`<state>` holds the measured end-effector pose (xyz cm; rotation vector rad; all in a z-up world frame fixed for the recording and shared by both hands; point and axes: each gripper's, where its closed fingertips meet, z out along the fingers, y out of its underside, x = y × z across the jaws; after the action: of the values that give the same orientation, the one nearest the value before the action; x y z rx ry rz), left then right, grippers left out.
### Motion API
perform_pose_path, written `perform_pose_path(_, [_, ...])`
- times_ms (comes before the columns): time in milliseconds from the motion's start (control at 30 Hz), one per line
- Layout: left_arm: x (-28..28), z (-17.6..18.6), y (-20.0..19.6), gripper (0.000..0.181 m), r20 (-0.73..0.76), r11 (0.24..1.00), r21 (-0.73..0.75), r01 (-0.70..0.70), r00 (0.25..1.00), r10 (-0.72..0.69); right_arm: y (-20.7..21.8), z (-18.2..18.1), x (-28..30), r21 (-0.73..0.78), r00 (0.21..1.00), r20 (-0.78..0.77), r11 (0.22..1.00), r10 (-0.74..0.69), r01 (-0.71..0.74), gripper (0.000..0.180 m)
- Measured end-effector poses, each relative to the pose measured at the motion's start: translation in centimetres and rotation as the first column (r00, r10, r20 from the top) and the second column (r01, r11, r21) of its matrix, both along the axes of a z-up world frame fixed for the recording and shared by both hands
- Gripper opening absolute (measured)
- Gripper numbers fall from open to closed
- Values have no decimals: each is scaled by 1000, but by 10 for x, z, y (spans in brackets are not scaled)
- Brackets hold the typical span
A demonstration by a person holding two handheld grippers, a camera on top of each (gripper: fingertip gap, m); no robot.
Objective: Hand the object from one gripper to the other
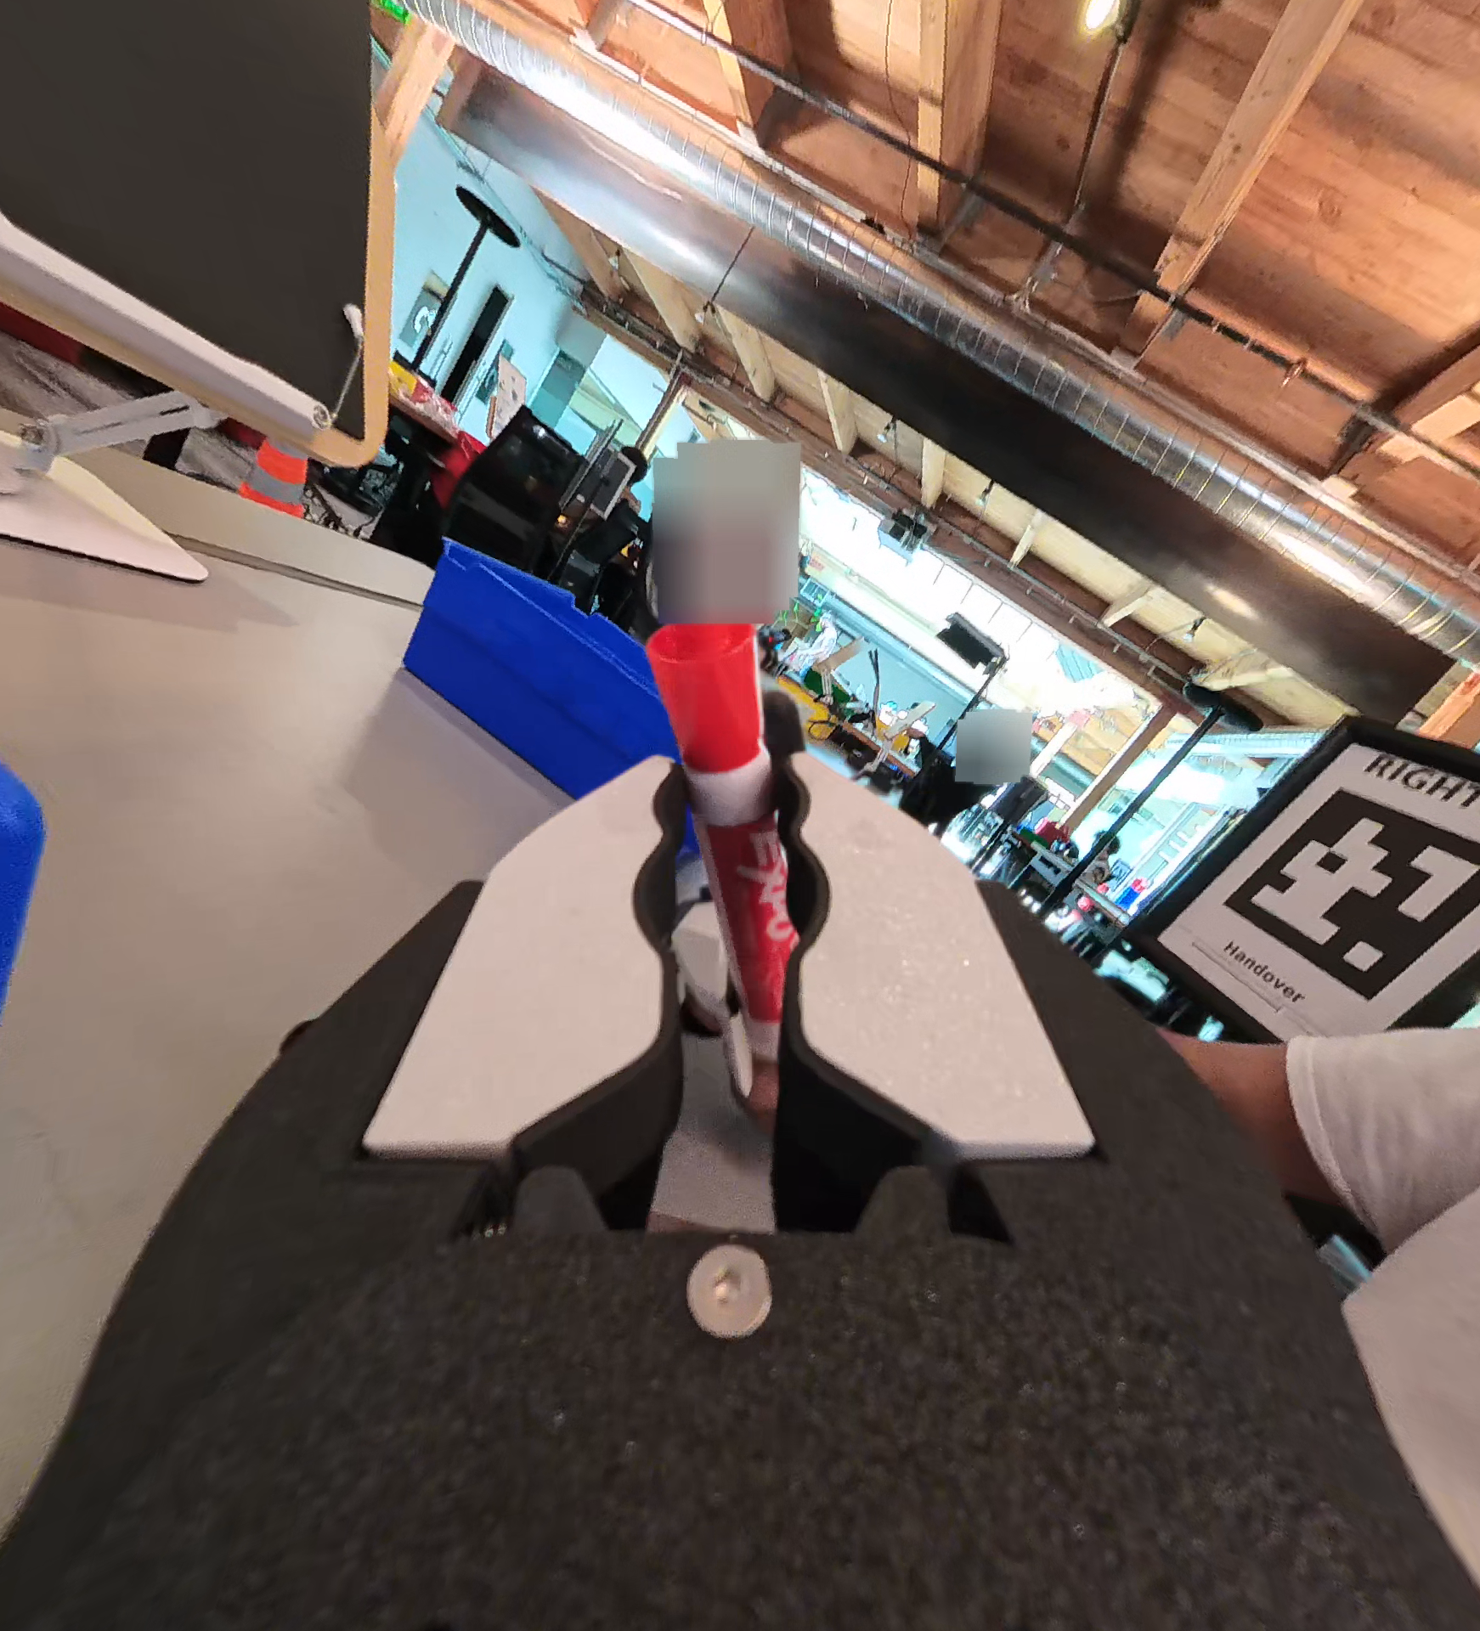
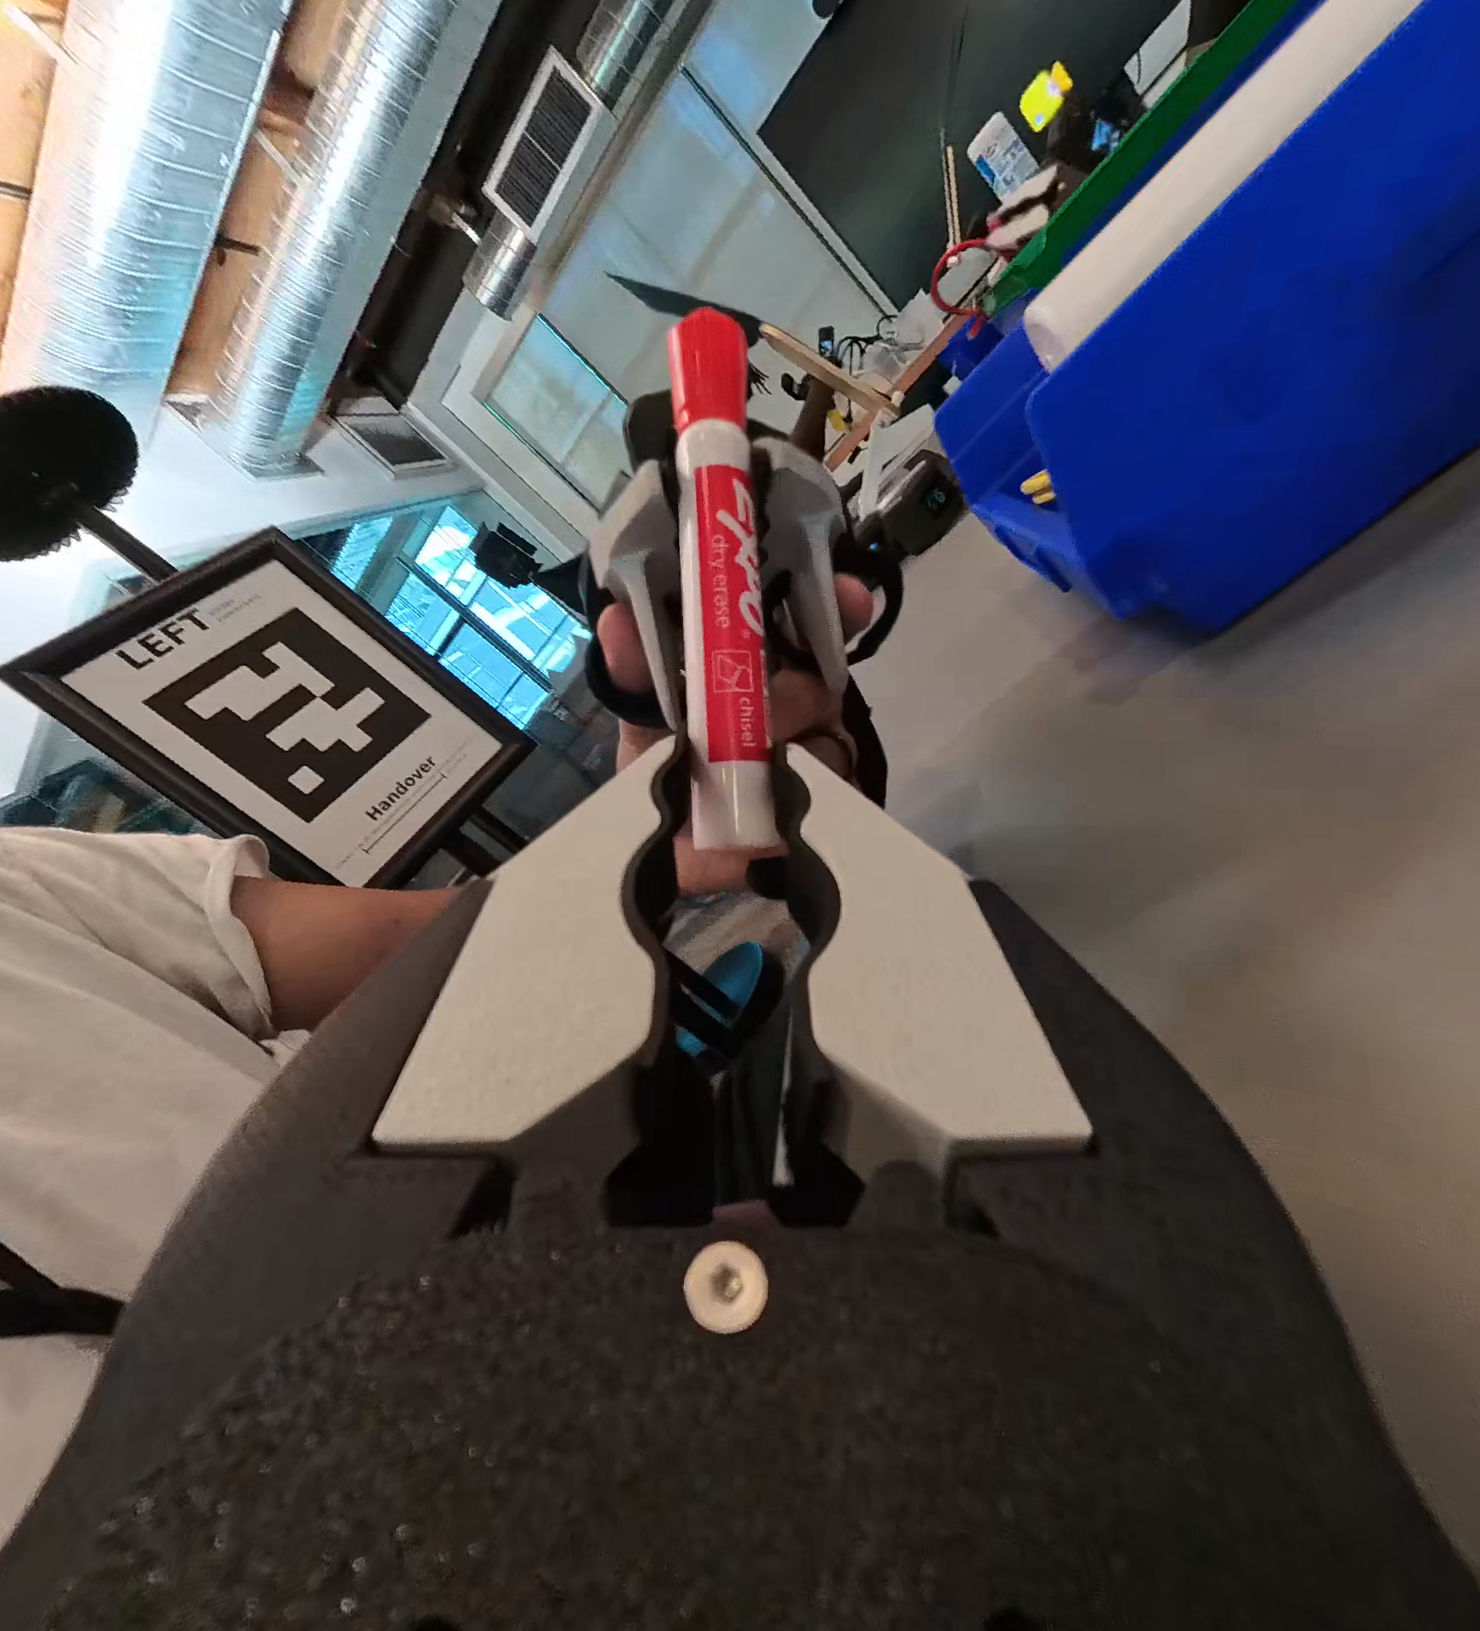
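Red marker hanging right between the two hand-held grippers, mid-handover

The left hand-held gripper (image 1: 732, 799) is clamped on the marker (image 1: 723, 794) around the middle of its barrel, cap end poking out past the fingertips. Seen from the right hand-held gripper (image 2: 732, 763), the marker (image 2: 719, 574) runs lengthwise dead ahead, white tail end already sitting in the mouth of its fingers. Those look parted, with gaps either side of the barrel, so I'd guess not gripping yet. Right one's next, I reckon: just squeeze.
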<state>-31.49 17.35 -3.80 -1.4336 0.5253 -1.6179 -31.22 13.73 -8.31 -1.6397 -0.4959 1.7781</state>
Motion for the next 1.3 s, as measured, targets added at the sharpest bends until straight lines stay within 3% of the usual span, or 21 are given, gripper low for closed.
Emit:
perform_pose_path(200, [6,-25,-6,53,-260,994,72,85,964,-64,8,-1,46,48,981,191,998,29,-39,19])
perform_pose_path(267, [10,-36,-1,69,-437,962,274,18,893,108,12,0,62,-18,981,190,1000,27,-24,19])
perform_pose_path(333, [13,-40,9,99,-515,883,462,-76,788,337,20,0,71,-137,990,143,990,5,15,18])
perform_pose_path(367, [15,-40,11,103,-528,845,524,-104,739,418,22,-1,73,-205,994,105,979,9,13,18])
perform_pose_path(500, [27,-35,1,114,-529,737,673,-69,651,544,13,-7,54,-367,997,-14,927,70,-70,18])
perform_pose_path(600, [28,-38,-1,114,-535,703,710,-36,622,572,-1,-1,35,-417,984,-108,892,140,-173,18])
perform_pose_path(733, [26,-47,1,121,-558,716,698,-13,617,555,-6,-1,26,-460,975,-156,862,155,-211,18])
perform_pose_path(867, [28,-44,0,124,-519,659,752,-3,614,595,-2,-4,28,-502,973,-189,839,130,-210,17])
perform_pose_path(1300, [35,-46,-6,137,-499,710,704,-25,693,520,-16,-7,22,-484,964,-150,834,220,-266,18])
